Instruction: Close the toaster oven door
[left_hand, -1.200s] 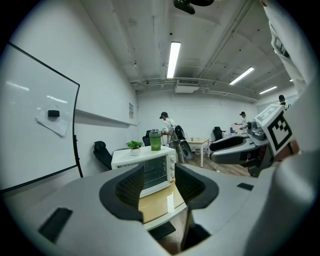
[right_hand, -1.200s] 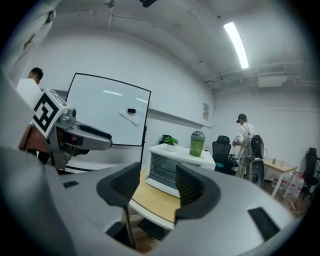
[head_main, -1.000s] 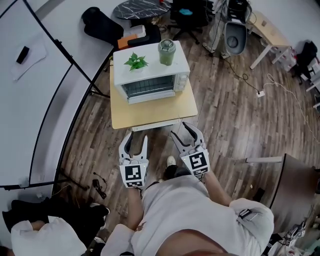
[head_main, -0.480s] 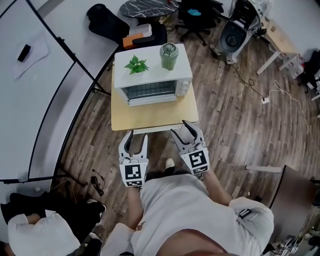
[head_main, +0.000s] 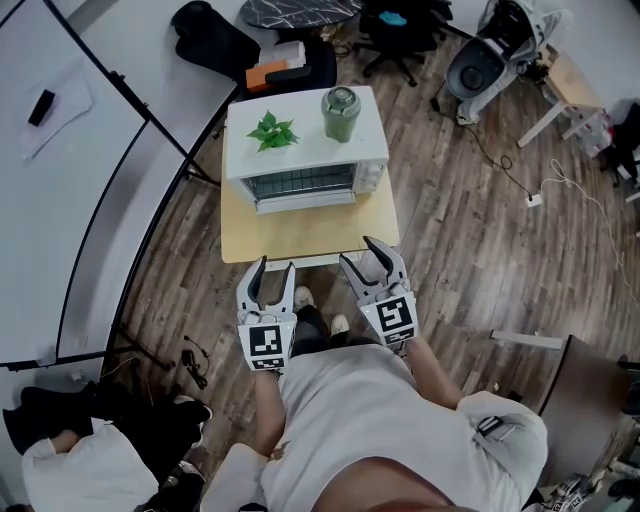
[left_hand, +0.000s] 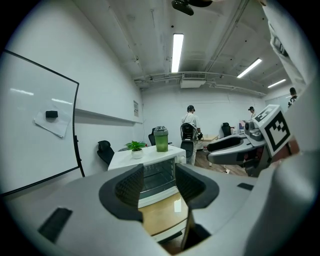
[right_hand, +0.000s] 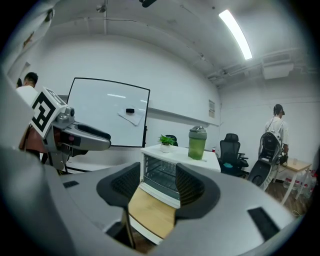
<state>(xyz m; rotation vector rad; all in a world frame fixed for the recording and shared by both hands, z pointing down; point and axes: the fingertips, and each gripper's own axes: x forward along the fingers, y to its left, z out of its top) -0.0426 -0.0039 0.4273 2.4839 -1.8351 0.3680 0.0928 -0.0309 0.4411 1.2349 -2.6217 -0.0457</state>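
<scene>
The toaster oven (head_main: 305, 160) is set at the far part of a small wooden surface (head_main: 300, 232), with its glass front turned toward the person. A wire rack is seen through that front, and a white strip runs along its lower edge; whether the door is fully shut cannot be told. On the oven's white top, 2 things are placed: a small potted plant (head_main: 271, 128) toward the left and a green lidded bottle (head_main: 339, 108) toward the right. The left gripper (head_main: 276, 268) and the right gripper (head_main: 362, 254) are held side by side over the wooden floor (head_main: 450, 240), just short of the near edge of the surface and well apart from the oven. Both are pointed toward the oven. In the left gripper view, the jaws of the left gripper (left_hand: 159, 186) are drawn in as close as they go, nothing is held between them, and the oven (left_hand: 157, 172) is framed in the narrow gap beyond them. In the right gripper view, the jaws of the right gripper (right_hand: 159, 189) are likewise drawn together on nothing, and the oven (right_hand: 162, 175) is seen straight ahead past them. A whiteboard (head_main: 60, 170) stands at the left of the room.
</scene>
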